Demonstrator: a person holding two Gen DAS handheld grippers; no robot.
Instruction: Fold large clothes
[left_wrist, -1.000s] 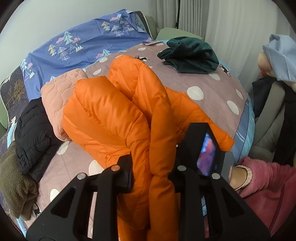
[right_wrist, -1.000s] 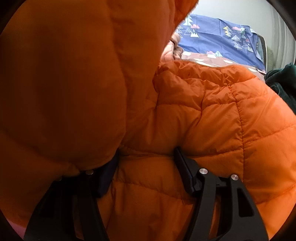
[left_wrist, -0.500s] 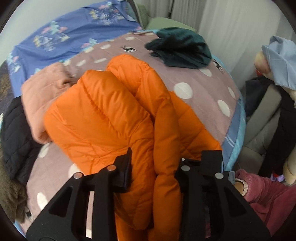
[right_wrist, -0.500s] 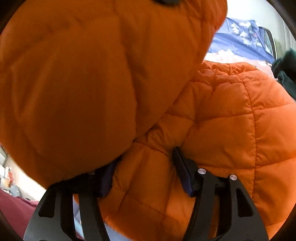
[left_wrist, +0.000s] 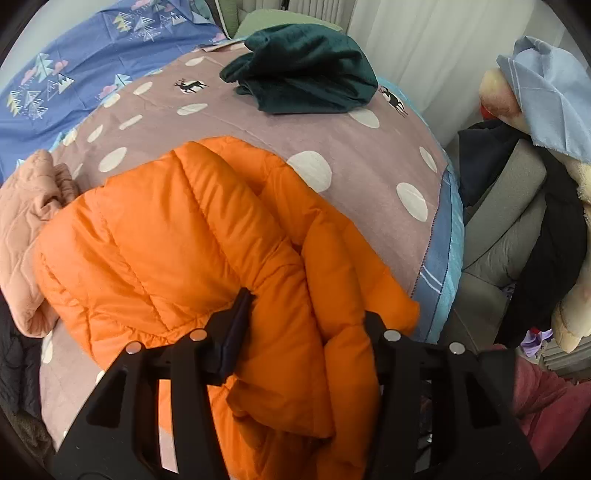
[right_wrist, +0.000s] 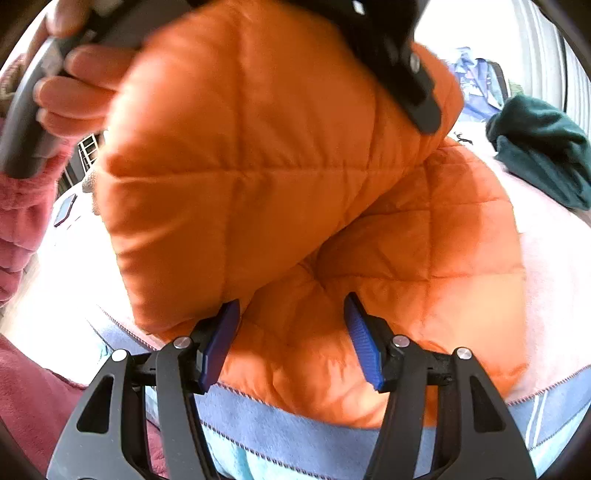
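Note:
An orange puffer jacket (left_wrist: 177, 236) lies bunched on the dotted mauve bedspread (left_wrist: 332, 147). My left gripper (left_wrist: 306, 317) is shut on a thick fold of the jacket and holds it up over the rest. In the right wrist view the lifted fold (right_wrist: 240, 147) hangs above the lower part of the jacket (right_wrist: 424, 258), and the left gripper shows at the top. My right gripper (right_wrist: 291, 332) is open, its blue pads at the jacket's near edge with nothing pinched between them.
A dark green garment (left_wrist: 306, 74) lies at the far side of the bed. A pink quilted garment (left_wrist: 26, 221) and a black one (left_wrist: 14, 362) lie on the left. A blue patterned quilt (left_wrist: 92, 55) is behind. A chair piled with clothes (left_wrist: 517, 221) stands right of the bed.
My left gripper has carried the held fold over and down toward the bed's near edge. My right gripper has let go of the jacket, opened and drawn back to its edge.

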